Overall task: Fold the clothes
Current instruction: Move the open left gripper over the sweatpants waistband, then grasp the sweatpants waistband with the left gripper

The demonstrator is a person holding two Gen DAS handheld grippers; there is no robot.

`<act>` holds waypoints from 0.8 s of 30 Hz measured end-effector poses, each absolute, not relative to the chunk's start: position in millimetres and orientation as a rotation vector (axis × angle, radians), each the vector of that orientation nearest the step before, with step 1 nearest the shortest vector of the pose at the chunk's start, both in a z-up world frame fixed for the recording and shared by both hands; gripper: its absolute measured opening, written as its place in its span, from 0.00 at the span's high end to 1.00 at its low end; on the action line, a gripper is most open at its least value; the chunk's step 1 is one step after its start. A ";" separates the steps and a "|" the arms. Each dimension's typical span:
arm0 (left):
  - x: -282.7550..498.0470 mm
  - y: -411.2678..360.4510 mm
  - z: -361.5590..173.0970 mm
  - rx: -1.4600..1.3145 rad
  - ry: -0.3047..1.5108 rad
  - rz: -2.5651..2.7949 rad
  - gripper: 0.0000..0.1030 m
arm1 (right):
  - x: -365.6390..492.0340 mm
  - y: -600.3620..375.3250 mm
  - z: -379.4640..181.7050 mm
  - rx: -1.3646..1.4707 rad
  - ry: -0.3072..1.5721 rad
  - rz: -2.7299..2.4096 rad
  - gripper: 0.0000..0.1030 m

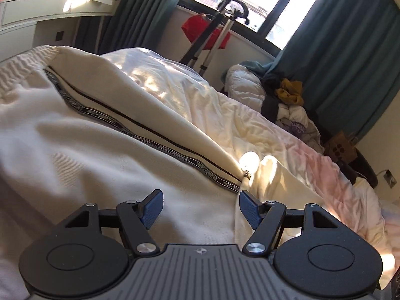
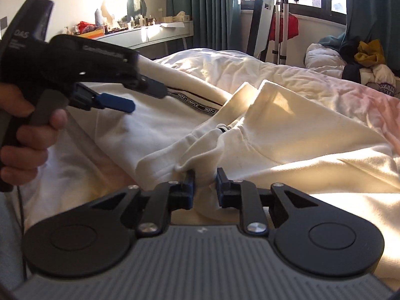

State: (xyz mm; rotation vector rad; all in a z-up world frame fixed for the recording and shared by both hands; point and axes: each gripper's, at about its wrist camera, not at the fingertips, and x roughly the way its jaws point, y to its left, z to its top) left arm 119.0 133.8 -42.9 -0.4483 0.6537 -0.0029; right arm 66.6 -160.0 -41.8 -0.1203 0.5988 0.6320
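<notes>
Right wrist view showed the right gripper (image 2: 204, 187) nearly closed, its blue pads pinching a bunched fold of the cream zip jacket (image 2: 287, 135) between them. Just beyond that grip lay the jacket's collar, standing open with the zipper pull at its base. Up and to the left of the right gripper, the left gripper (image 2: 140, 97) hung over the jacket's chest, held by a person's hand (image 2: 27, 135); seen side-on there, its jaws could not be judged.

From the left wrist camera, the left gripper (image 1: 201, 206) stood well open with nothing between its pads, poised just above the jacket (image 1: 105, 150). Ahead of it ran the zipper with its dark lettered tape, reaching away to the ribbed hem at the far left.

The jacket lay spread on the bed (image 1: 312, 165), zipped up but rumpled, its near edge only gathered, not laid over. I judged the folding barely begun: one edge was gripped, the other gripper had yet to take hold, and every fold remained to be made.

Counted: two grippers, one jacket under work, one bed. Far beyond both grippers, against the teal curtain, sat one heap of other clothes (image 2: 370, 62), too tangled to count, apparently still waiting.
</notes>
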 end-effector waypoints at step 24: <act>85.4 330.4 -88.3 -1.207 0.606 0.308 0.31 | 50.3 -210.0 0.0 0.168 0.639 0.550 0.74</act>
